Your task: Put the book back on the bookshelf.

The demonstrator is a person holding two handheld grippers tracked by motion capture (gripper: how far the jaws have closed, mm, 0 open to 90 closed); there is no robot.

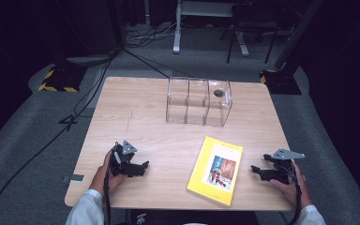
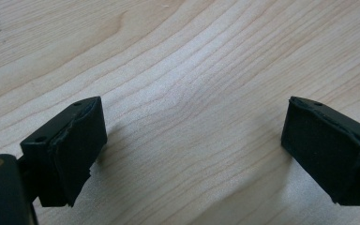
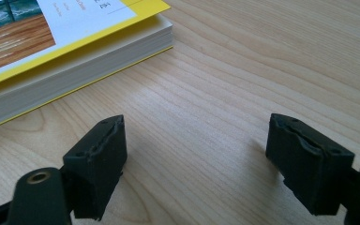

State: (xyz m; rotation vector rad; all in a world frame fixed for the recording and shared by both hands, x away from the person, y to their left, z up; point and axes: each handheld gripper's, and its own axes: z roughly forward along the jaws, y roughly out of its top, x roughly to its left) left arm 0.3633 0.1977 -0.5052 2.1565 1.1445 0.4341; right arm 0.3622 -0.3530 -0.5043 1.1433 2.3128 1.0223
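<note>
A yellow book (image 1: 215,169) lies flat on the wooden table (image 1: 136,108), near the front edge and right of centre. Its page edges and yellow cover (image 3: 65,51) fill the upper left of the right gripper view. My left gripper (image 1: 144,167) rests low on the table at the front left, pointing right; its jaws stand wide apart over bare wood (image 2: 192,136). At the front right my right gripper (image 1: 255,169) points left toward the book, a short way from its right edge, open with only table between its fingers (image 3: 194,159).
A clear plastic organiser (image 1: 198,101) with three compartments stands at the back centre of the table; a small dark thing (image 1: 218,93) lies in its right compartment. Cables and stand feet cover the floor behind the table.
</note>
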